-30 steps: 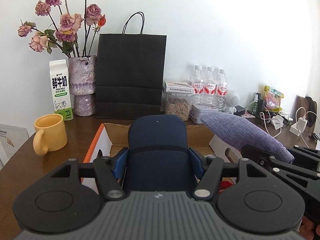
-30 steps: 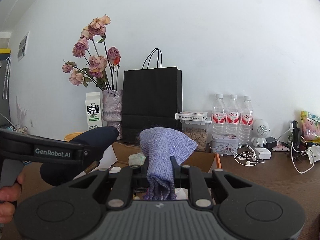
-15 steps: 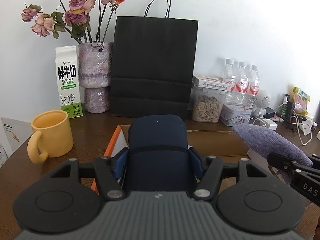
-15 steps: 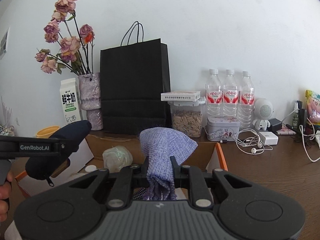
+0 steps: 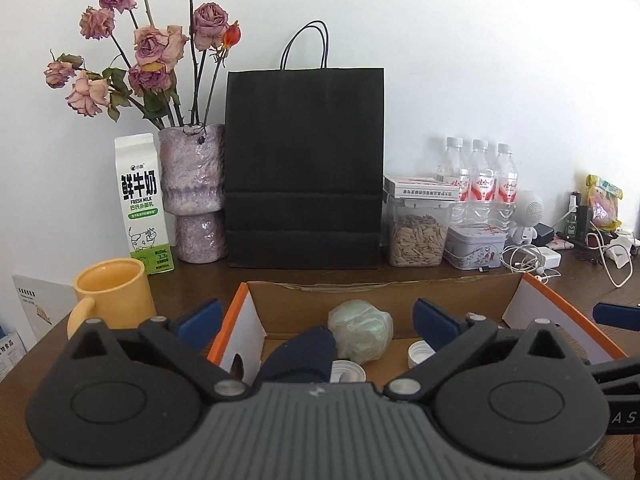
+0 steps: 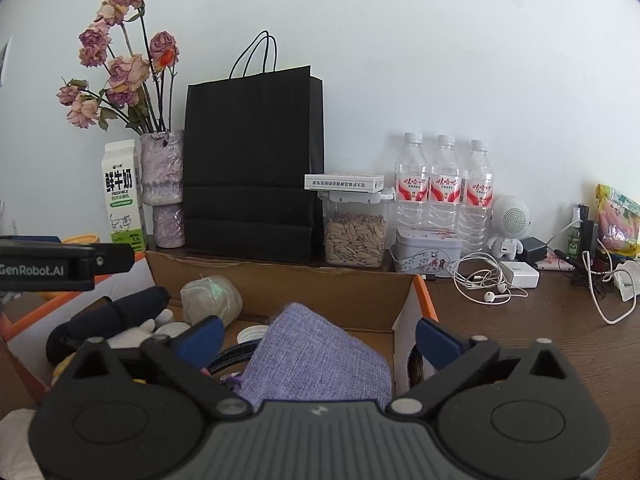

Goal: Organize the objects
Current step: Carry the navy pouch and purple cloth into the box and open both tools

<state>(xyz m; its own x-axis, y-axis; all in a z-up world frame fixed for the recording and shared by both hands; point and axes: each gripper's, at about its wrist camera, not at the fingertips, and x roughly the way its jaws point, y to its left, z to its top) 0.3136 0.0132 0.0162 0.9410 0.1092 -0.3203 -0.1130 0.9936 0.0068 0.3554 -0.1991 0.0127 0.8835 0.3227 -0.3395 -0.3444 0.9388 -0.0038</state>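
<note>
A: Nearest to you, how do your grippers stand?

B: Your left gripper (image 5: 316, 320) has its jaws spread wide and holds nothing; below them the navy pouch (image 5: 300, 354) lies in the cardboard box (image 5: 360, 296), by its left wall. Your right gripper (image 6: 318, 336) is spread wide too, and the purple fabric pouch (image 6: 320, 356) lies between and below its fingers, against the box's right wall.

A: What else sits in the box?

B: A pale green wrapped bundle (image 5: 360, 336) rests near the far wall, just beside the navy pouch, with white caps (image 5: 346, 368) in front of it.

A: And beyond it?

B: On the table (image 6: 520, 332), a yellow mug (image 5: 114, 294) stands off the box's left side. Along the far edge, at the wall, you see a milk carton (image 5: 142, 204), a vase of dried roses (image 5: 196, 192), a black paper bag (image 5: 304, 168), a jar of seeds (image 5: 418, 236), a tin (image 5: 474, 246) and three water bottles (image 6: 444, 188). White earphones (image 6: 484, 284) lie toward the right edge.
</note>
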